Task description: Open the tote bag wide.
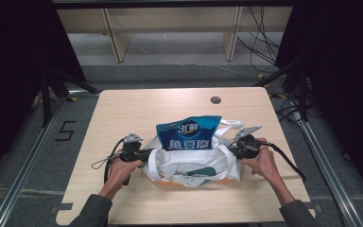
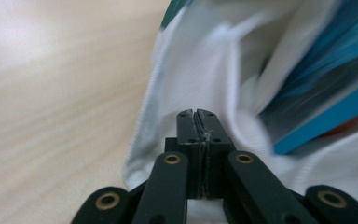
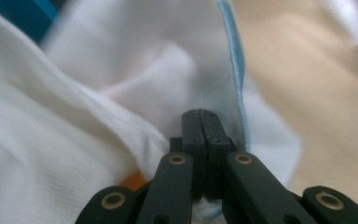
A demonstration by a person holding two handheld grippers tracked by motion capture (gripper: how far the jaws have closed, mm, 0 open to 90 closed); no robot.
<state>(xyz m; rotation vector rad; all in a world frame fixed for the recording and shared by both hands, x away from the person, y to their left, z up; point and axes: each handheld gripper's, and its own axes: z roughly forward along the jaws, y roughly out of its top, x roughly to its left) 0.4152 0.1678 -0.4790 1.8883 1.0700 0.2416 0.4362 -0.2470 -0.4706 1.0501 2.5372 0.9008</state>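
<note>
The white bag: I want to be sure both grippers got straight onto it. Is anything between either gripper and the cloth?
Nothing visible. The left gripper and right gripper are each shut on the white bag, one at each side.

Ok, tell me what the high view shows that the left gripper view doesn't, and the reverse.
High view alone: the person's two hands, the right tongs at the white bag's right side, the blue pouch's printed front standing up out of the bag, and the table's edges with the floor beyond.
Left gripper view alone: the left tongs close up, jaws pressed together against the bag's cloth.
Both: the wooden tabletop, the white bag, the blue pouch and the left tongs.
</note>
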